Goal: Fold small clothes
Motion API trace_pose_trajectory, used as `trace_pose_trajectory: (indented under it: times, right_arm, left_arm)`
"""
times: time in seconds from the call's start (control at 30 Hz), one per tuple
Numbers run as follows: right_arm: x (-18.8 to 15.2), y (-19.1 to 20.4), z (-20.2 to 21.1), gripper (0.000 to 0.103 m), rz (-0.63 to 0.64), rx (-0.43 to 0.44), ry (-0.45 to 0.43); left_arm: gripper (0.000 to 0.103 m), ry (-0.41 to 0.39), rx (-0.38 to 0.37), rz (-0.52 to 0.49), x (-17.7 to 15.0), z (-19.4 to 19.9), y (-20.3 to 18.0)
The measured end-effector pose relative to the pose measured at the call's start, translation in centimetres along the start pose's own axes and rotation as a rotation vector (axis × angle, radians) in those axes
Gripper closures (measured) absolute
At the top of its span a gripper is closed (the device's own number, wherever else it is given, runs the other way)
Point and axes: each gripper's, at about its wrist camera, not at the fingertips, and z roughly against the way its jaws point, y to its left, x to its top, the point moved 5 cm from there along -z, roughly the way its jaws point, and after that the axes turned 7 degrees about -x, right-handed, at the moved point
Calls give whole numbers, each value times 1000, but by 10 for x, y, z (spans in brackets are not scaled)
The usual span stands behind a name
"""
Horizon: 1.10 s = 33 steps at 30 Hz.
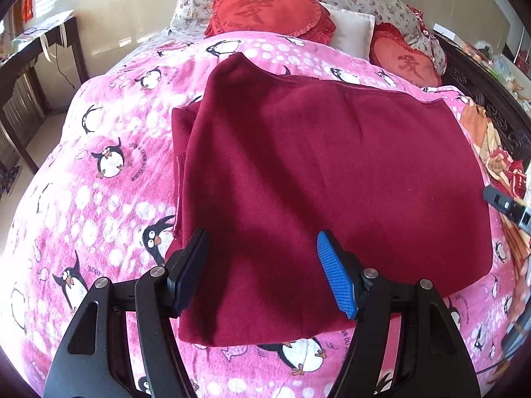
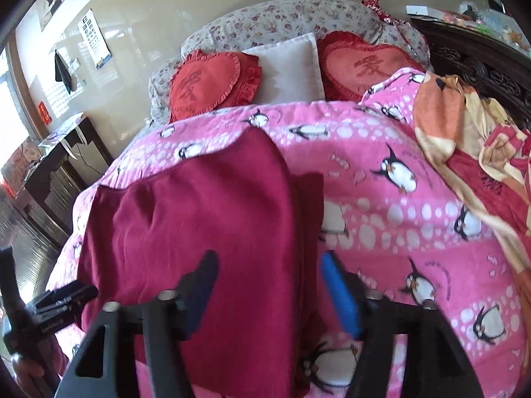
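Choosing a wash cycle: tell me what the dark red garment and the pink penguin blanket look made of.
Dark red folded garment: probably fleece or brushed knit; matte, short fuzzy nap, soft folds.
Pink penguin-print blanket: likely plush fleece; fluffy pile, slightly blurred print edges.
Neither fibre can be confirmed by sight.

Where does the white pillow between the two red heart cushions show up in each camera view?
Left wrist view: the white pillow sits top centre-right, mostly hidden behind the pink penguin blanket, between the heart cushions.
Right wrist view: the white pillow sits upper centre, larger, between the same cushions.
Shared landmark: the dark red garment lying on the blanket below it.
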Motion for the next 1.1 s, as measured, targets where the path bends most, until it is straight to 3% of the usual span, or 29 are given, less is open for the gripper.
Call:
trace_pose_trajectory:
  times: [0.1,0.13,0.17,0.2,0.37,0.6,0.7,0.83,0.93,1.1]
  right_arm:
    - [-14,-1,-13,40,27,-46,47]
    - [-18,-2,-18,45,31,-69,72]
    - [-22,-4,-25,60,31,-75,99]
    - [-24,-6,-27,65,20,-60,105]
    - [-27,-18,-34,66,-27,-53,97]
    - [-21,-20,-10,64,-78,-93,65]
    - [-17,-15,7,62,-98,-62,31]
    - [-17,8,19,62,-29,-18,8]
    - [-22,25,10,62,21,27,37]
    - [-39,30,-19,62,52,-15,119]
  left_arm:
    - [36,20,12,0,-5,-5,2]
    - [36,21,14,0,-6,-6,3]
    - [36,18,16,-3,-7,-7,3]
    - [36,15,18,-8,-8,-9,3]
    - [35,1,12,-11,-10,-17,5]
    - [35,-3,6,-19,-13,-16,8]
    - [35,-8,9,-17,-14,-16,7]
    - [35,-14,18,-18,-16,-15,6]
    - [35,-14,15,-14,-17,-15,7]
    - [34,-13,18,-13,-17,-15,6]
